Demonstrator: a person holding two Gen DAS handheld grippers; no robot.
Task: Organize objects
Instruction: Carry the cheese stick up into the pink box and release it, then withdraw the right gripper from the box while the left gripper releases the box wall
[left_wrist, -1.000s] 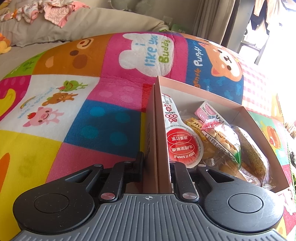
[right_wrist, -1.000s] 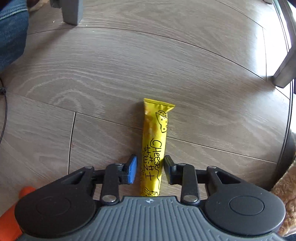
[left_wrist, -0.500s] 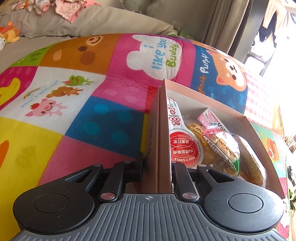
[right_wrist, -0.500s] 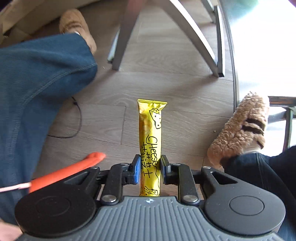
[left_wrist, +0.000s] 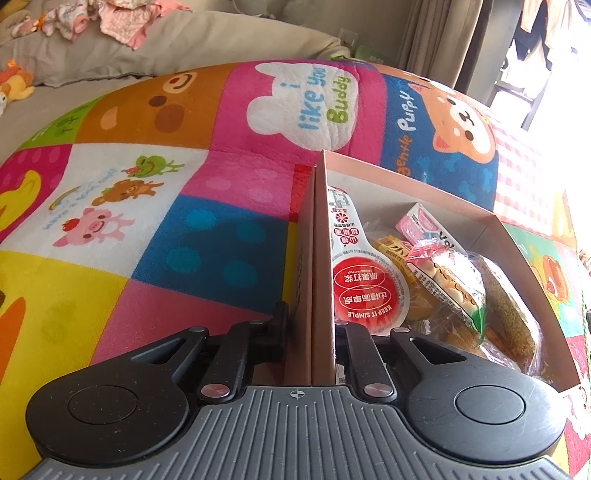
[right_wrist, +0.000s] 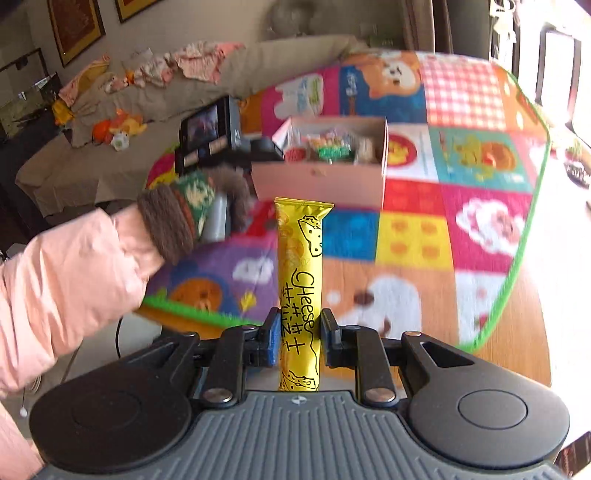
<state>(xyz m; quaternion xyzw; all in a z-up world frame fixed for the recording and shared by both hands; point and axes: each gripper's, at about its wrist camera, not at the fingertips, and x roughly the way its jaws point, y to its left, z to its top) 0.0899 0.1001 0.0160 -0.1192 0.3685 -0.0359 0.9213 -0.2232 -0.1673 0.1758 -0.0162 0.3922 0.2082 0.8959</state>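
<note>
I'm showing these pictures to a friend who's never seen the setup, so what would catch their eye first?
Probably the yellow cheese snack stick, standing up in the middle of the right wrist view, pinched in the right claw. Behind it spreads a bright cartoon patchwork mat over the table. On the mat sits a pink box full of wrapped snacks, its side wall clamped by the left claw.

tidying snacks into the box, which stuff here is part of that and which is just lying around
Part of the job:
- yellow cheese snack stick, clamped in the right gripper
- pink cardboard box, its wall pinched by the left gripper
- packaged snacks already inside

Just lying about:
- cartoon play mat
- plush toys
- clothes on the sofa
</note>
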